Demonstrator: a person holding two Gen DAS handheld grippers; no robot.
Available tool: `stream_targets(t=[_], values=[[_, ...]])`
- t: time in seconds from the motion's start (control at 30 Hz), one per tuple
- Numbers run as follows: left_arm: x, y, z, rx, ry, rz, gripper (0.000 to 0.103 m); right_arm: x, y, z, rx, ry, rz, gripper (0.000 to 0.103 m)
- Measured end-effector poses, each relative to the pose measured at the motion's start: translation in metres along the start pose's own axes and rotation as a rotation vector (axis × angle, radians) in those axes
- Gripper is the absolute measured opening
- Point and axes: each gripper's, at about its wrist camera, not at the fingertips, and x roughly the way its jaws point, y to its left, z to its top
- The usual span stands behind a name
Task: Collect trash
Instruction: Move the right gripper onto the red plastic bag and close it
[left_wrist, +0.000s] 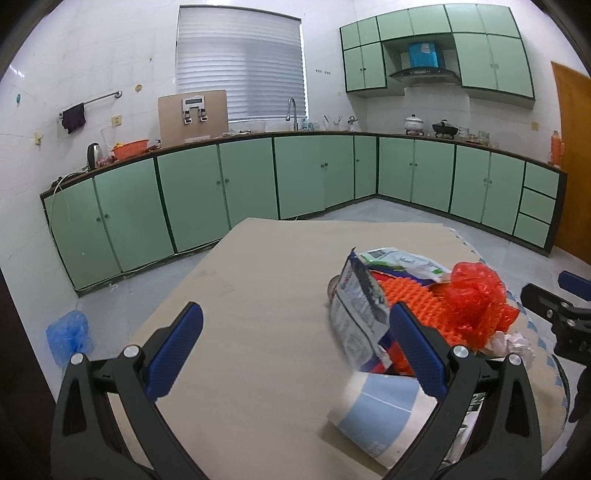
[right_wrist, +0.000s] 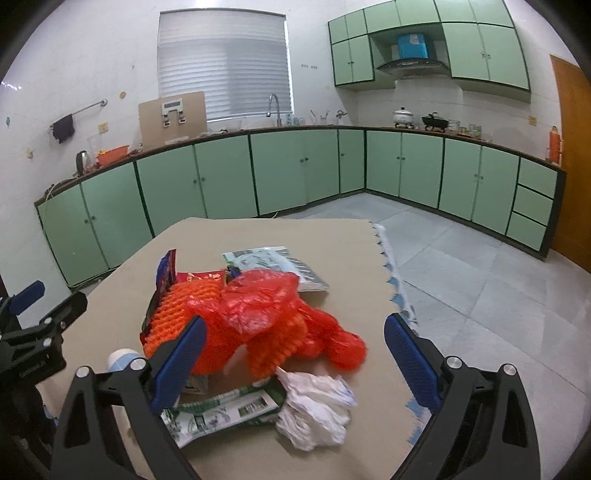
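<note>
A heap of trash lies on a beige board (left_wrist: 258, 280) (right_wrist: 351, 266): a red plastic bag (right_wrist: 266, 299) (left_wrist: 476, 295), an orange ribbed foam net (right_wrist: 177, 314) (left_wrist: 417, 295), a printed snack wrapper (left_wrist: 354, 302), a green-white packet (right_wrist: 221, 410), crumpled white tissue (right_wrist: 314, 406) (left_wrist: 517, 341) and a pale blue cup (left_wrist: 380, 406) (right_wrist: 123, 360). My left gripper (left_wrist: 295, 350) is open over bare board, left of the heap. My right gripper (right_wrist: 295, 358) is open, and the near end of the heap lies between its fingers.
A blue plastic bag (left_wrist: 68, 336) lies on the tiled floor at the left. Green kitchen cabinets (left_wrist: 258, 177) line the far walls under a countertop with a kettle, pots and a faucet. An orange door (right_wrist: 572, 166) stands at the right. Tiled floor (right_wrist: 480, 277) lies right of the board.
</note>
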Motion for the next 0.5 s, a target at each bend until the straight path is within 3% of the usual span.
stream_targets(t=[0.23,0.3,0.37,0.5], values=[[0.009,0.009,-0.002,-0.02,0.022,0.006,0.098,0.032,0.015,0.005,-0.029,0.061,0.021,0.081],[0.011,0.01,-0.004,-0.026,0.026,0.006,0.098,0.04,0.017,0.004,-0.037,0.082,0.029,0.071],[0.013,0.013,-0.005,-0.034,0.03,0.002,0.098,0.046,0.018,0.002,-0.04,0.12,0.075,0.05],[0.015,0.013,-0.006,-0.038,0.036,-0.004,0.098,0.046,0.02,0.001,-0.048,0.141,0.142,0.023]])
